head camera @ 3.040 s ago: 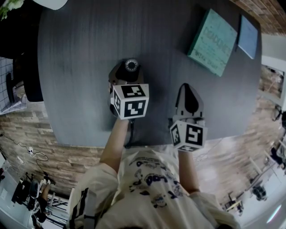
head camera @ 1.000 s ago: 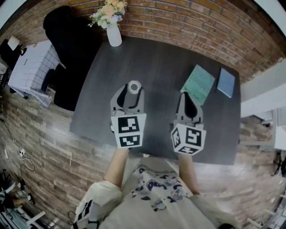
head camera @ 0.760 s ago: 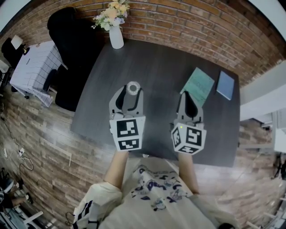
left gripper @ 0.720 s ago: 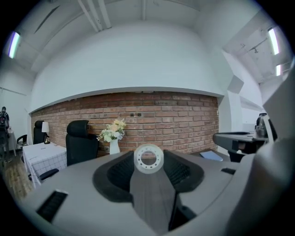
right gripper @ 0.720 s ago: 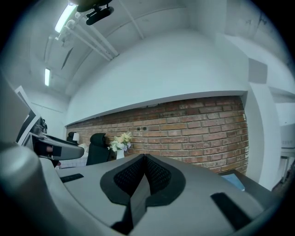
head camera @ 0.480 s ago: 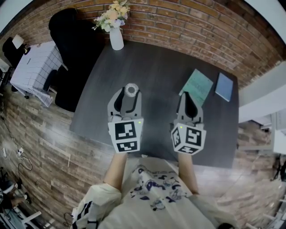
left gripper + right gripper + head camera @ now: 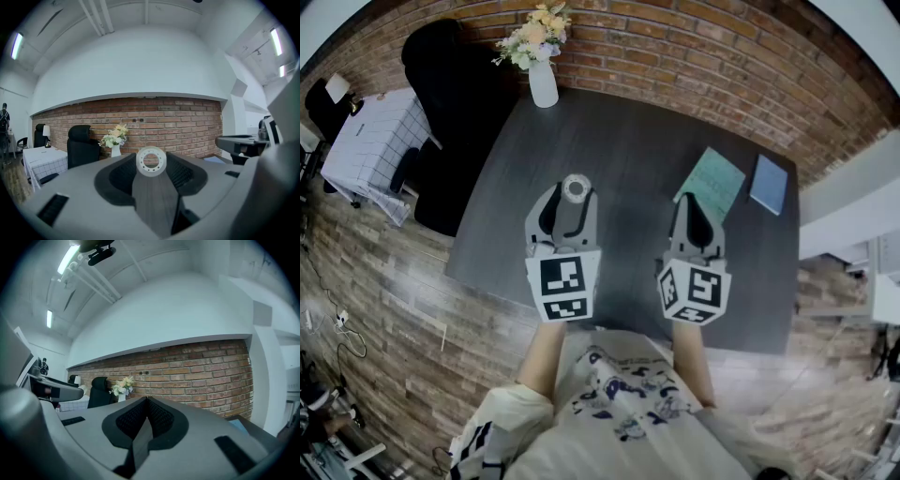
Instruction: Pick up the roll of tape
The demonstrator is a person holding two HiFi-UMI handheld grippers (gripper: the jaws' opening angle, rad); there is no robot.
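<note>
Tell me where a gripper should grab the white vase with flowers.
Grip the white vase around its body, coming in level from the side. It stands upright and the flowers fill its mouth, so a grab from above would probably crush them.

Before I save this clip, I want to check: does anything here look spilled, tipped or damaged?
Nothing stands out. The vase stands upright, the teal book and the blue book lie flat, and the roll of tape sits squarely between the left gripper's jaws.
</note>
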